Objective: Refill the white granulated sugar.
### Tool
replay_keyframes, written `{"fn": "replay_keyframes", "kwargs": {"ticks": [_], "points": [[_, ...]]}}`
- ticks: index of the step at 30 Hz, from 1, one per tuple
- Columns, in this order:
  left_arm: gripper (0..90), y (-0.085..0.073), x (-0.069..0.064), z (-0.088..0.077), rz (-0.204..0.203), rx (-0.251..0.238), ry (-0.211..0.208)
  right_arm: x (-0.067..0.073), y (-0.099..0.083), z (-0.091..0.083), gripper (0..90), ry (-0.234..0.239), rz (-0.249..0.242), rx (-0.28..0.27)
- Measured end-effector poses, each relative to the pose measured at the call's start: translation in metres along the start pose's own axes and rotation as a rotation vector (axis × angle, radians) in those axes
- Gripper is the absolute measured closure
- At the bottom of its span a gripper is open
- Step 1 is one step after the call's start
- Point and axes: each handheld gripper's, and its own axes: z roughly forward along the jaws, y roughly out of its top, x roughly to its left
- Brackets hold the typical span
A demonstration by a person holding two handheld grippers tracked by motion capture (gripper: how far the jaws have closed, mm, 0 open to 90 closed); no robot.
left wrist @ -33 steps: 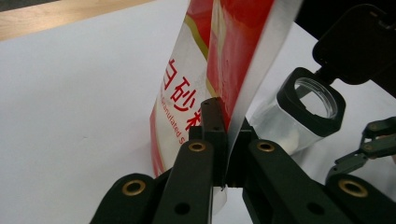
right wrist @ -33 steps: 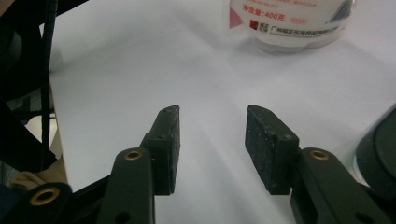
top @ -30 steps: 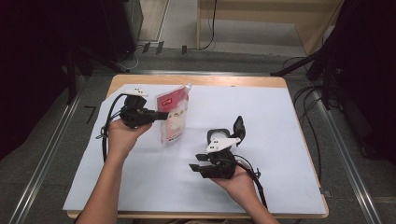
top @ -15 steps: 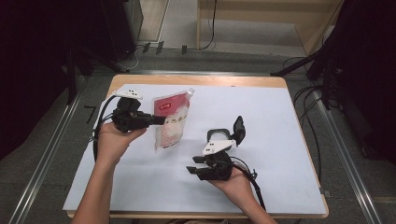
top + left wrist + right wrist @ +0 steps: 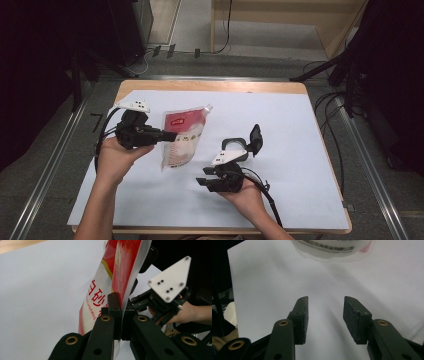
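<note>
Pouch [image 5: 182, 137], red and white, spouted: pinched at its edge in my left gripper [image 5: 167, 136], above table [image 5: 300, 130]. My right gripper [image 5: 325, 315]: half open, empty.

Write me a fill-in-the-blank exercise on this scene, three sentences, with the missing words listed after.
1. The left gripper is shut on the edge of a red and white ____.
2. The right gripper has its jaws ____, with nothing between them.
3. The white sheet covers a ____ table.

Missing words: pouch; open; wooden
</note>
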Motion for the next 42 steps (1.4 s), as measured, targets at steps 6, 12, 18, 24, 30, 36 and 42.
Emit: {"fn": "replay_keyframes", "kwargs": {"ticks": [6,12,18,24,30,36,42], "points": [[90.0,0.001,-0.011,-0.004,0.000,-0.006,-0.052,-0.001,-0.001,0.009,55.7,-0.023,-0.001,-0.014],[90.0,0.003,-0.025,-0.006,0.005,-0.005,-0.089,-0.002,-0.002,0.017,57.4,-0.065,0.015,-0.041],[90.0,0.005,-0.034,-0.007,-0.001,-0.001,-0.129,-0.004,-0.004,0.022,57.4,-0.084,0.046,-0.064],[90.0,0.005,-0.037,-0.006,-0.023,-0.004,-0.172,-0.002,-0.006,0.024,56.5,-0.098,0.049,-0.095],[90.0,0.006,-0.038,-0.003,-0.042,-0.002,-0.149,0.002,-0.008,0.020,57.9,-0.053,0.048,-0.152],[90.0,0.004,-0.031,-0.001,-0.072,0.002,-0.125,0.018,-0.009,0.019,56.1,-0.094,-0.097,-0.165],[90.0,0.003,-0.031,0.003,-0.088,-0.003,-0.118,0.024,-0.007,0.019,54.7,-0.100,-0.158,-0.149]]}}
